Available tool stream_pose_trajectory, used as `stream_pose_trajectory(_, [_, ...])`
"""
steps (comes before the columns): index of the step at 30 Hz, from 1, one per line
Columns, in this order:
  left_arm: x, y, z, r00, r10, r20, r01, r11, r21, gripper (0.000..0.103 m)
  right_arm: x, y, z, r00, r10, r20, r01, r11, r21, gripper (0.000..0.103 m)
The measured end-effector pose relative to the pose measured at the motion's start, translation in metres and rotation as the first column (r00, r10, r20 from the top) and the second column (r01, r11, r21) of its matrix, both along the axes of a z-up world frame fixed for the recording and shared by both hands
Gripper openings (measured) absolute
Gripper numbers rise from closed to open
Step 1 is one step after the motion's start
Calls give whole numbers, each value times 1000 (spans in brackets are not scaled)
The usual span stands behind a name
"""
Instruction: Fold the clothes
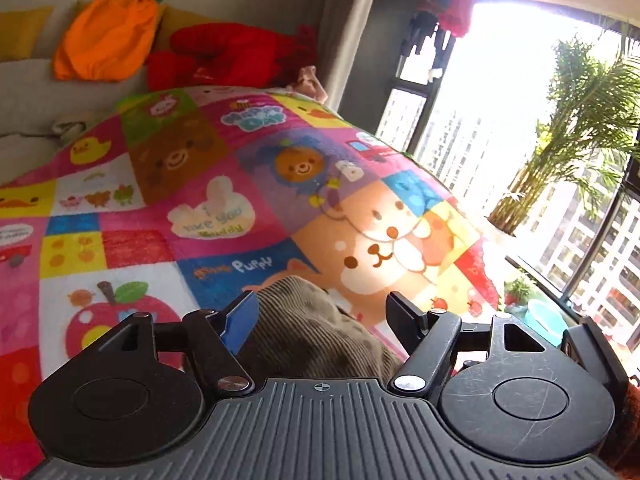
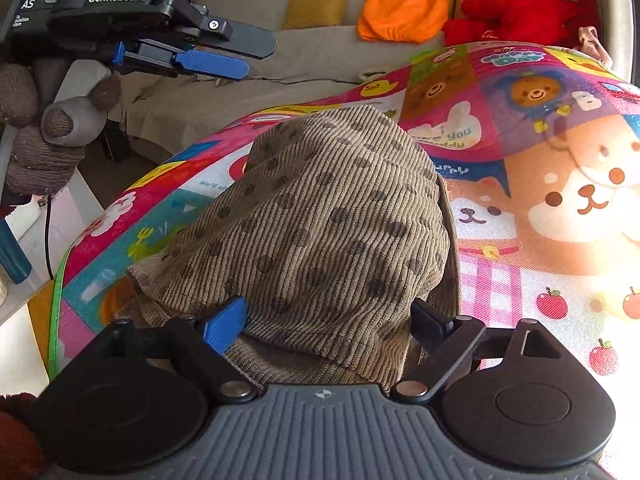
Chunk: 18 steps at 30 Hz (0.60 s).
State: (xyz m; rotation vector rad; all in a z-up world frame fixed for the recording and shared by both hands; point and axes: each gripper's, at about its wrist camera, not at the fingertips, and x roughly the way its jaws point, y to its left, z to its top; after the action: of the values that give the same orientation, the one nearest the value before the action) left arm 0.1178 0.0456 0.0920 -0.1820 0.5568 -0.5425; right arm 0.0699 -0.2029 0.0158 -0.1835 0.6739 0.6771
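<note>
A brown corduroy garment with dark spots [image 2: 332, 224] lies in a bunched heap on a colourful cartoon blanket [image 2: 520, 160]. My right gripper [image 2: 327, 322] is open, its blue and black fingers wide apart on either side of the heap's near edge. In the right wrist view my left gripper [image 2: 256, 59] hovers at the upper left, held by a hand in a brown knitted glove [image 2: 60, 120] and well clear of the cloth. In its own view the left gripper [image 1: 322, 316] is open, and a fold of the garment [image 1: 316, 332] shows low between its fingers.
The blanket [image 1: 200, 208] covers a raised surface. Behind it, an orange cushion [image 1: 108, 36] and a red plush toy [image 1: 236, 56] sit on a grey sofa [image 2: 304, 64]. A bright window with a potted palm [image 1: 580, 120] is on the right. The blanket's left edge [image 2: 56, 300] drops to the floor.
</note>
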Motion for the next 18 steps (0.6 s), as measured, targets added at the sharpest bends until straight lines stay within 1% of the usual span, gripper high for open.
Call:
stream_pose_trajectory(6, [25,-15,-41,994,-1,-113,3,1000,13,75,-2,-1,2,1000,-12,18,12,1000,-10,89])
stream_pose_trajectory(8, [33,-20,-54,989,-1,-151,4,1000,18,78,-5,0,5,999,-10,33,11,1000,-20,89])
stream_pose_trajectory(10, [41,-25,-67,982,-1,-187,5,1000,21,79,-9,2,11,998,-5,56,6,1000,-28,89])
stream_pose_trajectory(15, [28,-2,-66,983,11,-182,-11,1000,1,79,-9,8,35,993,21,114,-24,1000,20,89])
stream_pose_trajectory(16, [25,2,-65,984,16,-179,-16,1000,-1,80,-7,10,37,993,28,117,-31,999,29,89])
stream_pose_trajectory(17, [21,7,-63,984,34,-174,-33,999,7,80,-4,14,33,994,35,108,-37,999,18,89])
stream_pose_trajectory(18, [18,13,-64,984,62,-169,-59,998,23,84,-1,17,30,994,42,98,-43,999,6,89])
